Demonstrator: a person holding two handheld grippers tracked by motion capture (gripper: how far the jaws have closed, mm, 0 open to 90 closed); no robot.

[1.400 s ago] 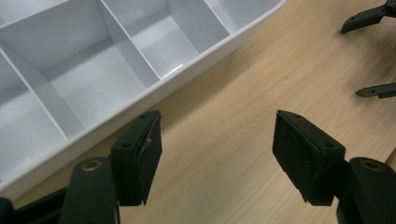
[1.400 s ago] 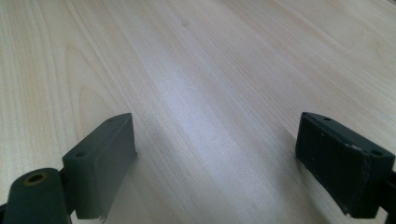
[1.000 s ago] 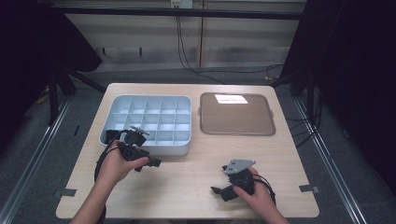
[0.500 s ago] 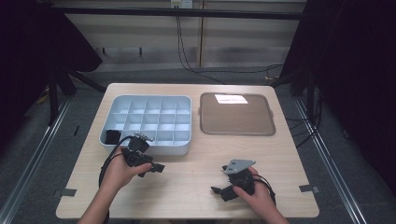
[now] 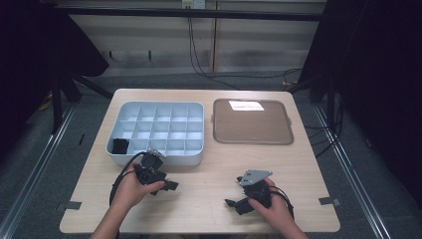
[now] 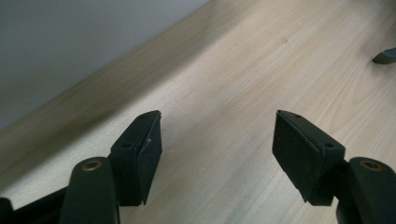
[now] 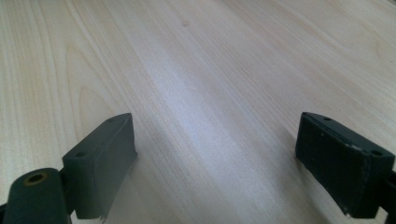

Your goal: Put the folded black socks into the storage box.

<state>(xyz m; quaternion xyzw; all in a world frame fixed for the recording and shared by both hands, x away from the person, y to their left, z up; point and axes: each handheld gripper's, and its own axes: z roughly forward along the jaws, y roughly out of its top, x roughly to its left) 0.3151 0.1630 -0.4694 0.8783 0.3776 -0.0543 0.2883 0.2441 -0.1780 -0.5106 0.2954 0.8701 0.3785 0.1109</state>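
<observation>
Beside the divided tray, the left gripper has sunk lower, jaws apart.

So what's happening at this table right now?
A person holds a two-jaw gripper in each hand over a wooden table. The left gripper sits just in front of a pale blue compartment tray; the right gripper rests near the front edge. Both are open and empty. One small black item lies in the tray's front-left compartment; the brown tray beside it holds nothing.
</observation>
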